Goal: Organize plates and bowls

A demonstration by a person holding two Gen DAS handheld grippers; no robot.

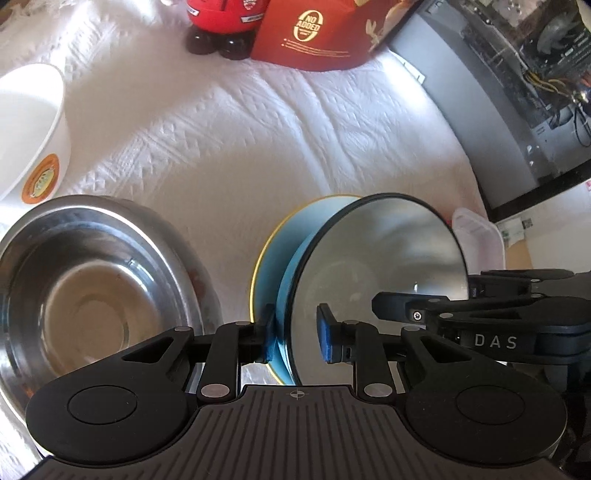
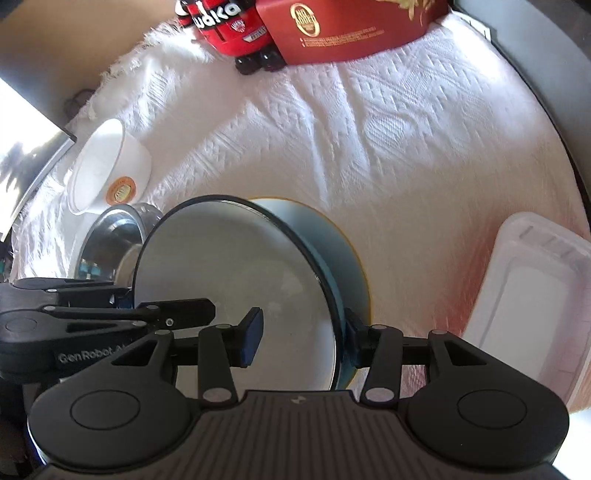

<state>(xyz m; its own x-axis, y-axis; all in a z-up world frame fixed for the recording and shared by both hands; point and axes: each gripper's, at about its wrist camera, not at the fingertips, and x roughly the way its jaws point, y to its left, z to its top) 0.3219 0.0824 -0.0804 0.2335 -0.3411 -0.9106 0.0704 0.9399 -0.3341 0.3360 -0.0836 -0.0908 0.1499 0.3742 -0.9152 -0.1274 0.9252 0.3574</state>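
- Nearest the left wrist camera, the left hand-held gripper (image 1: 295, 330) straddles the near rim of a white bowl (image 1: 376, 273) with a blue outside and a dark edge.
- One blue pad sits against the bowl's blue outer wall; the other pad stands inside the bowl, apart from the inner wall, so the jaws are partly parted and not pinching the rim.
- From the right wrist camera, the right hand-held gripper (image 2: 301, 338) straddles the opposite rim of the same bowl (image 2: 236, 291): its right finger is outside against the wall, while its left pad is inside with a clear gap to the wall, jaws fairly wide.
- That bowl is tilted and rests on a blue plate (image 1: 275, 251) with a yellow rim, near the front middle of the table (image 1: 280, 140), which is covered by a white woven cloth.
- A steel bowl (image 1: 92, 291) sits upright just left of the plate, at the front left of the table.
- Behind it, at the left edge, a white bowl with an orange label (image 1: 31, 133) leans on its side.
- A clear plastic container (image 2: 528, 291) lies near the right edge of the table.
- At the back edge stand a red box (image 1: 325, 33) and, beside it, a red toy (image 1: 221, 22) on dark feet.
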